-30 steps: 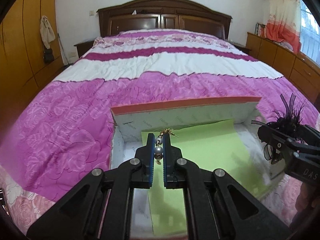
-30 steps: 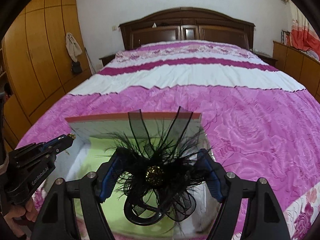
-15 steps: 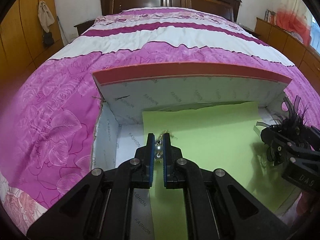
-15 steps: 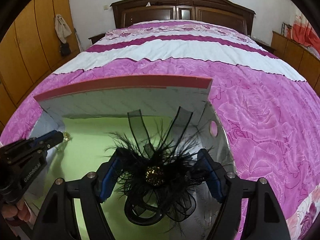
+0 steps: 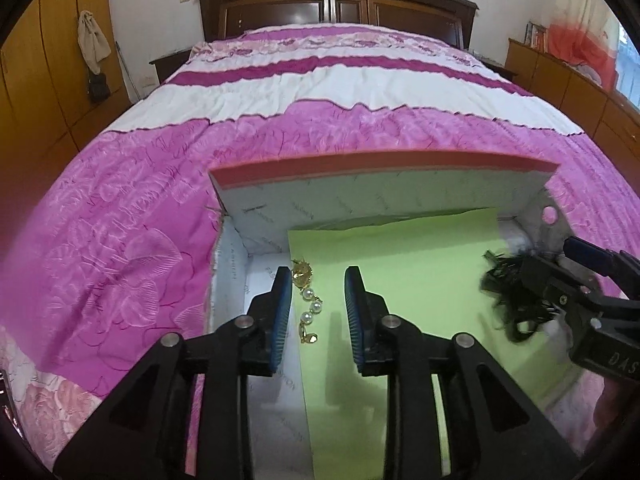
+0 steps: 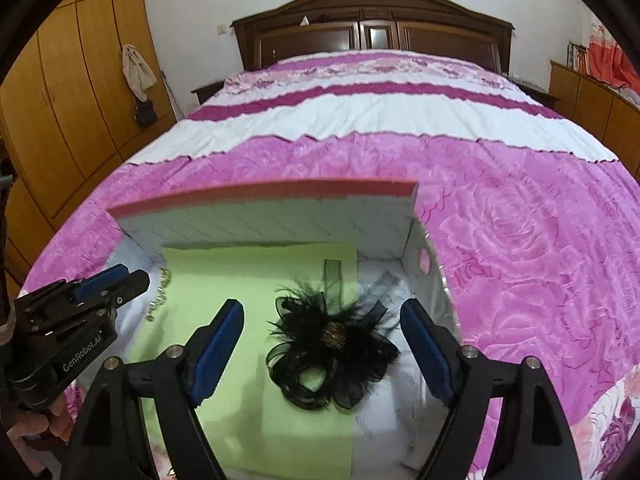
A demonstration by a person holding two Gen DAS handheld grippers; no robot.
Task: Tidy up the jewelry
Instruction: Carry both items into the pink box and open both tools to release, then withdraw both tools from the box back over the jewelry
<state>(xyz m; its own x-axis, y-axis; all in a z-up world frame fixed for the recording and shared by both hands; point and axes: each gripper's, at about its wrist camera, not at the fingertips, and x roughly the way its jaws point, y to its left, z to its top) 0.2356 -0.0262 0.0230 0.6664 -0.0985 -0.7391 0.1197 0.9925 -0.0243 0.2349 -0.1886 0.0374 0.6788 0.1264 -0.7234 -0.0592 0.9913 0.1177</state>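
- A wardrobe of orange wood runs along the left wall, with a pale cloth and a dark bag hanging on it.
- The bed, under a pink rose-pattern cover with white bands, carries an open box; its upright far wall has a red top edge and stands between the claws and the rest of the bed.
- A green sheet lies on the box floor, with bare white floor showing on either side of it.
- The left claw is spread above the left edge of the green sheet, pinching nothing.
- The pearl-and-gold earring lies on that sheet edge, between the spread fingers and just beside the left one; whether it touches the blue pad cannot be told.
- The right claw is spread wide with nothing in it.
- The black feather hairpiece lies on the box floor between its fingers, straddling the right edge of the green sheet, apart from both pads.
- The right wall of the box has a round hole.
- Low wooden cabinets line the right wall.
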